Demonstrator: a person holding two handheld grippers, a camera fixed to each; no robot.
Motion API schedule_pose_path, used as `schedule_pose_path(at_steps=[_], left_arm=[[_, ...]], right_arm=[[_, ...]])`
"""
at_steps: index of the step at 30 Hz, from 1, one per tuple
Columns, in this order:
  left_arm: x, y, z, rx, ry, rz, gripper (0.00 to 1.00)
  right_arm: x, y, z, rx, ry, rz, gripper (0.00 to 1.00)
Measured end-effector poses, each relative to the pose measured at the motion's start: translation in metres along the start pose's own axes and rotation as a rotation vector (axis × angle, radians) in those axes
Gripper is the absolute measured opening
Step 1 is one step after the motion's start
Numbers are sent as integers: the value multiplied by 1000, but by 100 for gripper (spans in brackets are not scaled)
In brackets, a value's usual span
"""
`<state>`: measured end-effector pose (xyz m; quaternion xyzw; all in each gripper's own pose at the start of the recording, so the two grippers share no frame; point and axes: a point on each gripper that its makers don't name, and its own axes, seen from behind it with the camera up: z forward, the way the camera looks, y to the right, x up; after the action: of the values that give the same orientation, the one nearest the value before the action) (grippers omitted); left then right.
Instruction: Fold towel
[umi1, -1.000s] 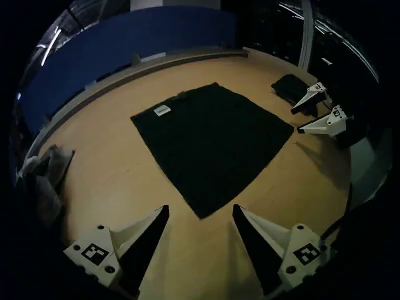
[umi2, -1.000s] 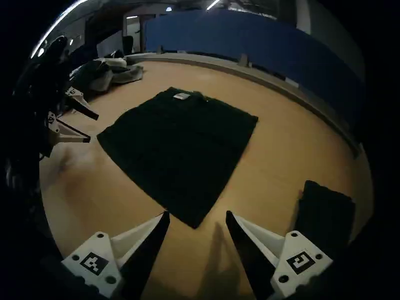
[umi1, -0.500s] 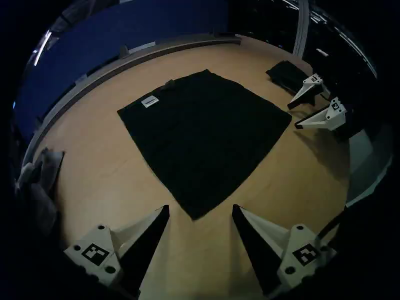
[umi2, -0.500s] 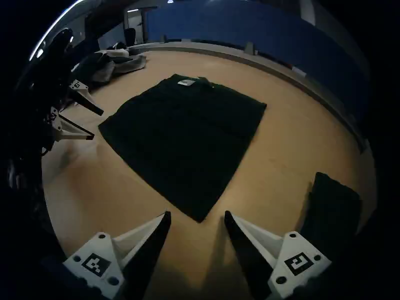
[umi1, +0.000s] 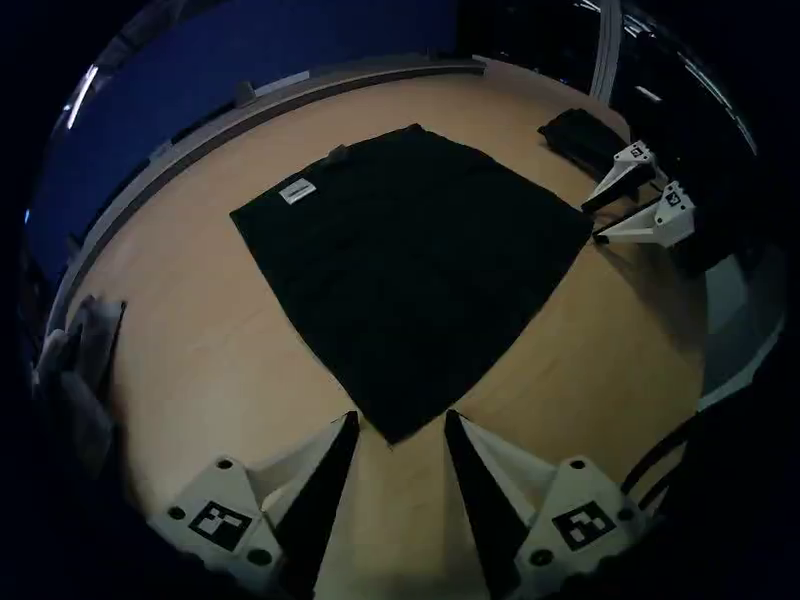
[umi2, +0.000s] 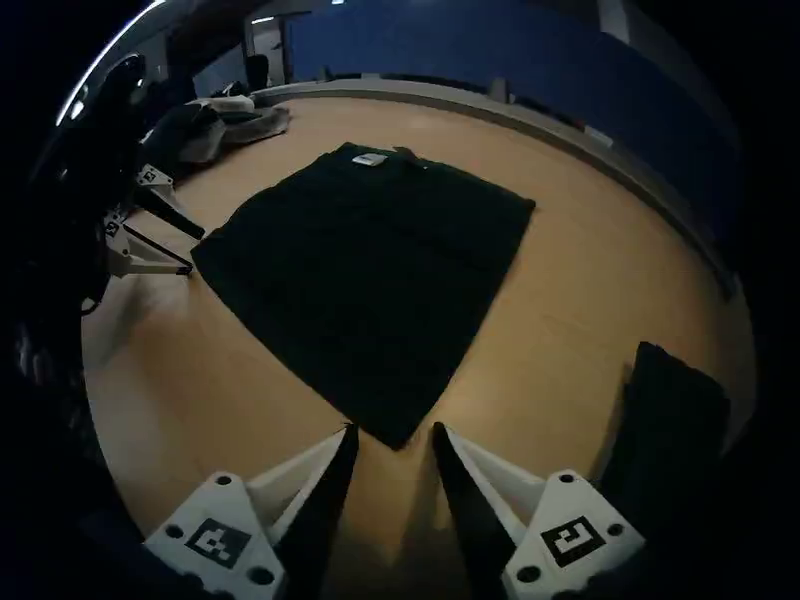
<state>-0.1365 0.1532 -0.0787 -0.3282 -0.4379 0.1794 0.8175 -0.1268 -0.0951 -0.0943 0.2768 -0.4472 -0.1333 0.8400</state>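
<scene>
Both pairs of fingers are drawing together compared with half a second ago, and each gripper is sitting lower and closer over its own near corner of the towel. The left gripper is narrowing but is not yet pressed together: a gap is showing between its tips, and the towel's corner is lying in that gap, with neither finger visibly touching it. The right gripper is doing the same at the other near corner, its fingers half-closed, the point of the cloth lying between them.

The towel is lying flat and spread out on the table, one layer as far as can be told, its label showing at a far corner. No fold is started yet.

The narrowing suggests that the two corner pinches are beginning. Each gripper is likely needing to drop a little further, so the fingers are closing on cloth and not sliding over it. A thin flat corner is prone to slipping out of the grip.
</scene>
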Motion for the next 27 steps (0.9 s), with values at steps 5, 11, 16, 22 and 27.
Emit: schedule_pose_path(at_steps=[5,11,16,22,27], left_arm=[[1,2,2,-5,-6,-3,55],[2,2,3,-3,-10,4,52],[2,2,4,0,-10,5,45],[3,3,4,2,-10,11,36],[4,4,3,1,-11,21,29]], right_arm=[[1,1,0,6,1,8,56],[2,3,2,-9,-1,1,44],[2,2,2,-9,-4,-3,34],[1,3,2,-7,-6,-4,24],[2,3,1,-8,-3,1,16]])
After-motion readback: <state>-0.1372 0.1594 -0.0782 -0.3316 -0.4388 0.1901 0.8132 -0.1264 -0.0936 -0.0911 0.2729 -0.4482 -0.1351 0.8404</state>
